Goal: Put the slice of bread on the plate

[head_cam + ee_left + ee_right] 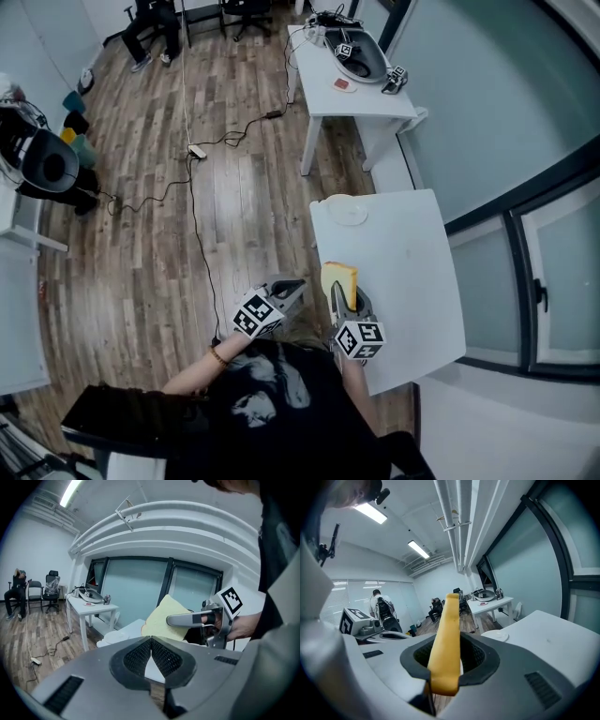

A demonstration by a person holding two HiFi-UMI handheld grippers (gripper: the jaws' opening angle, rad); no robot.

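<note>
We pinch the slice of bread (pixel 339 279) edge-up in our right gripper (pixel 445 663) at lower centre, seemingly over the bench (pixel 412 272), ready for the plate (pixel 349 212) higher up; our left gripper (pixel 151 654) idles, closed on nothing

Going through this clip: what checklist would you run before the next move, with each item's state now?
1. Bread slice clamped in right gripper: ok.
2. Left gripper shut on nothing, away from the slice: ok.
3. Plate in view on the white table: ok.
4. Slice over the plate: not ok, held at the table's near end.
5. Grip firmness: cannot tell.
</note>
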